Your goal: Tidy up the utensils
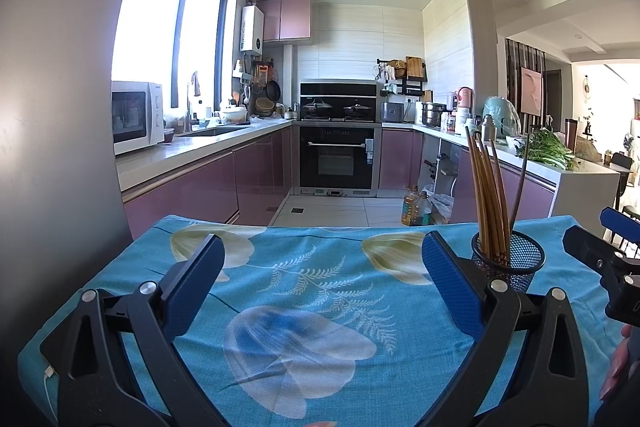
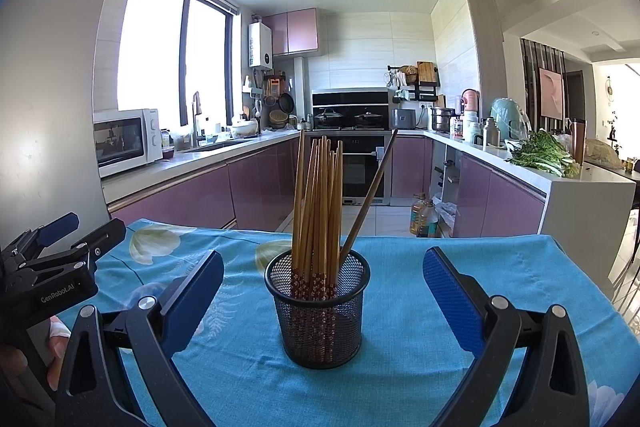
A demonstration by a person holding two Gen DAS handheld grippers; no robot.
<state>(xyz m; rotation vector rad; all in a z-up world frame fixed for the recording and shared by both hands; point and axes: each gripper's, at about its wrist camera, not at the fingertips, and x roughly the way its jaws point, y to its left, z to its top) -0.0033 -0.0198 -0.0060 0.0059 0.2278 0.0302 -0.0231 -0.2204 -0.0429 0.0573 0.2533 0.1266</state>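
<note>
A black mesh holder (image 2: pixel 318 311) stands upright on the blue flowered cloth (image 2: pixel 420 347), full of several wooden chopsticks (image 2: pixel 316 211); one darker chopstick (image 2: pixel 370 195) leans out to the right. My right gripper (image 2: pixel 323 287) is open, its blue pads on either side of the holder without touching it. In the left wrist view the same holder (image 1: pixel 510 261) sits just right of my open left gripper (image 1: pixel 323 281), which has only cloth (image 1: pixel 312 327) between its fingers. Each gripper shows at the edge of the other's view.
The table's far edge (image 2: pixel 360 235) drops to the kitchen floor. Beyond it run pink cabinets, an oven (image 2: pixel 360 163), a microwave (image 2: pixel 124 141) on the left counter and greens (image 2: pixel 544 153) on the right counter. Oil bottles (image 2: pixel 424 217) stand on the floor.
</note>
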